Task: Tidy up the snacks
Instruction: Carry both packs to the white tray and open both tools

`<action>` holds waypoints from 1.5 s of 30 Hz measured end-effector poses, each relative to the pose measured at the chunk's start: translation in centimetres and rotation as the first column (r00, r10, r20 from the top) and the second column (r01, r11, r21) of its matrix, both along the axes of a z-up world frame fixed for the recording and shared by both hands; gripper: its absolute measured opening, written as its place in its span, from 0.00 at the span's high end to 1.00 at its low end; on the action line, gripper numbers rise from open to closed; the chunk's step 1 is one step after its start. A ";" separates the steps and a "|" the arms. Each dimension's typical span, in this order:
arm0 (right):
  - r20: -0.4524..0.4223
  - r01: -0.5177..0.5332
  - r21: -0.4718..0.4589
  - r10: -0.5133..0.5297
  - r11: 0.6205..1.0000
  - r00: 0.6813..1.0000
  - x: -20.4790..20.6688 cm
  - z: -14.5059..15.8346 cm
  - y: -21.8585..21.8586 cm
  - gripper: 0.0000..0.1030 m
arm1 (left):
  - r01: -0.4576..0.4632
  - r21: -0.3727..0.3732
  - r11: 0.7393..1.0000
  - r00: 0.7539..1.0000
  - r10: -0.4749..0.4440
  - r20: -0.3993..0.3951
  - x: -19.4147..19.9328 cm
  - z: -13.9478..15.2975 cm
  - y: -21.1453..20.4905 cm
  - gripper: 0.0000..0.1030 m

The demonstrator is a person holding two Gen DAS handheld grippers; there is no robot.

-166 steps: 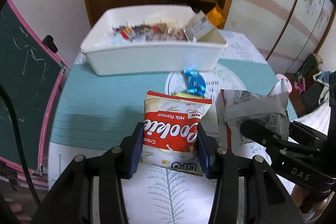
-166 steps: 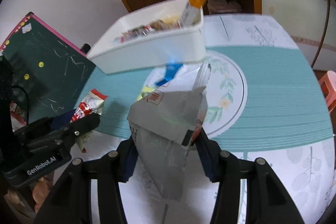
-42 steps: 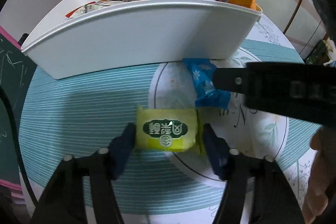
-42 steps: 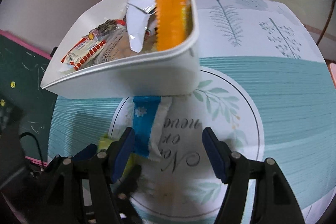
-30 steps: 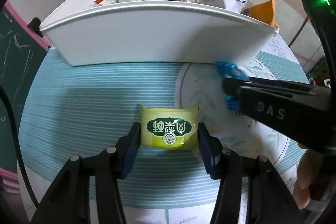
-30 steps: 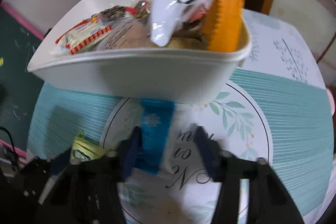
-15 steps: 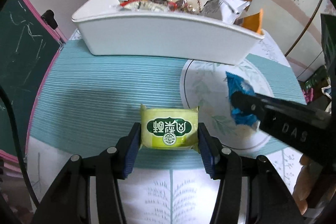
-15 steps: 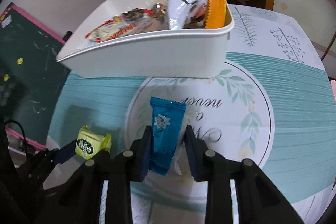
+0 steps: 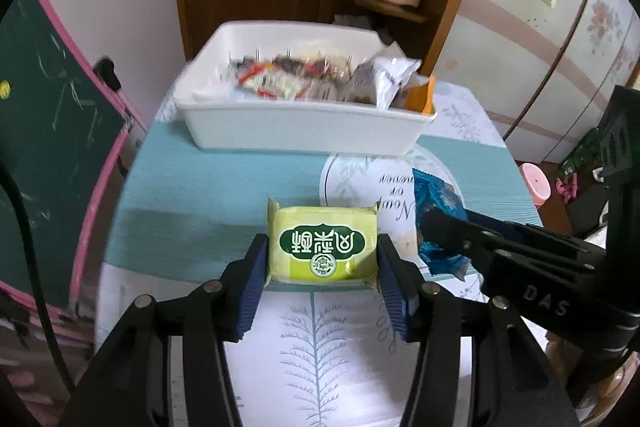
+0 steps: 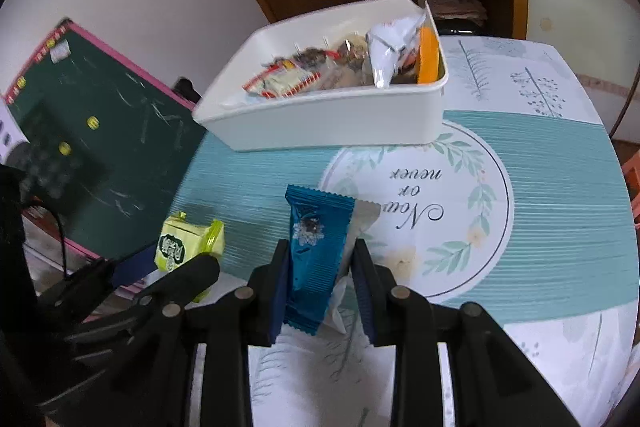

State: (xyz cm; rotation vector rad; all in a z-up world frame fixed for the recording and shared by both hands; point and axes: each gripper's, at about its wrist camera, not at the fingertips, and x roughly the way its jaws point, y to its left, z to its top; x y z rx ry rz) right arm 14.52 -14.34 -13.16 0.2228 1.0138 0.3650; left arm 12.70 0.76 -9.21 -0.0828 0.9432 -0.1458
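You've lifted both snacks clear of the table (left gripper [image 9: 322, 269] clamps the yellow-green pack [image 9: 322, 246], right gripper [image 10: 320, 285] the blue wrapper [image 10: 316, 255]); next, I'd judge, the white bin [image 9: 304, 131]

The cookie bag and the grey packet, gripped several seconds back, have left both grippers. The left gripper [image 9: 322, 267] now clamps a yellow-green packet [image 9: 322, 247], lifted clear of the bench [image 9: 200, 187]. The right gripper [image 10: 320, 291], open around a blue wrapper [image 10: 316, 251] over a second ago, has shut on it and raised it. The white tub [image 9: 304, 131] now appears farther away in both views.
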 end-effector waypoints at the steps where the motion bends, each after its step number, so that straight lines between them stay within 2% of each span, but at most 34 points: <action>1: 0.012 -0.001 0.007 0.001 1.000 1.000 -0.2 0.6 0.1 0.71 | 0.005 0.007 1.000 1.000 -0.005 0.013 0.1 1.0 0.1 0.50; 8: 0.152 -0.021 -0.007 0.022 1.000 0.988 -0.1 7.8 0.7 0.71 | 0.011 0.074 0.997 0.986 -0.023 0.165 1.9 9.6 1.1 0.50; 12: 0.251 -0.022 -0.051 0.034 0.998 0.968 0.9 13.0 1.1 0.71 | -0.018 0.145 0.989 0.959 -0.024 0.283 4.2 16.0 1.8 0.50; 16: 0.332 0.015 -0.074 0.010 0.997 0.943 3.3 18.2 0.9 0.71 | -0.063 0.193 0.979 0.932 -0.011 0.363 6.4 20.3 2.1 0.50; 19: 0.369 0.045 -0.078 -0.013 0.996 0.929 5.2 21.0 0.7 0.71 | -0.100 0.232 0.968 0.921 0.002 0.390 8.7 22.5 2.2 0.49; 24: 0.410 0.101 -0.100 -0.052 0.990 0.910 9.2 24.3 0.7 0.70 | -0.135 0.230 0.964 0.928 0.041 0.371 13.6 24.1 2.9 0.49; 27: 0.411 0.129 -0.106 -0.075 0.986 0.909 11.7 24.7 0.8 0.70 | -0.147 0.227 0.963 0.933 0.059 0.355 16.5 23.8 3.4 0.49; 31: 0.376 0.142 -0.120 -0.087 0.983 0.923 15.5 23.6 1.3 0.70 | -0.150 0.231 0.961 0.946 0.072 0.315 21.0 21.8 3.6 0.49; 41: 0.271 0.143 -0.182 -0.090 0.973 0.958 22.2 17.9 2.9 0.70 | -0.115 0.246 0.962 0.981 0.071 0.180 28.4 13.8 2.7 0.47; 42: 0.252 0.141 -0.188 -0.091 0.972 0.963 22.8 17.0 2.9 0.70 | -0.111 0.247 0.963 0.983 0.071 0.168 28.8 13.2 2.6 0.43; 44: 0.223 0.129 -0.200 -0.083 0.971 0.971 23.1 15.8 3.1 0.69 | -0.090 0.244 0.966 0.990 0.059 0.131 29.7 11.5 2.4 0.21; 45: 0.195 0.109 -0.205 -0.068 0.973 0.978 23.6 14.9 3.2 0.67 | -0.068 0.234 0.970 0.994 0.045 0.102 30.2 10.3 2.3 0.05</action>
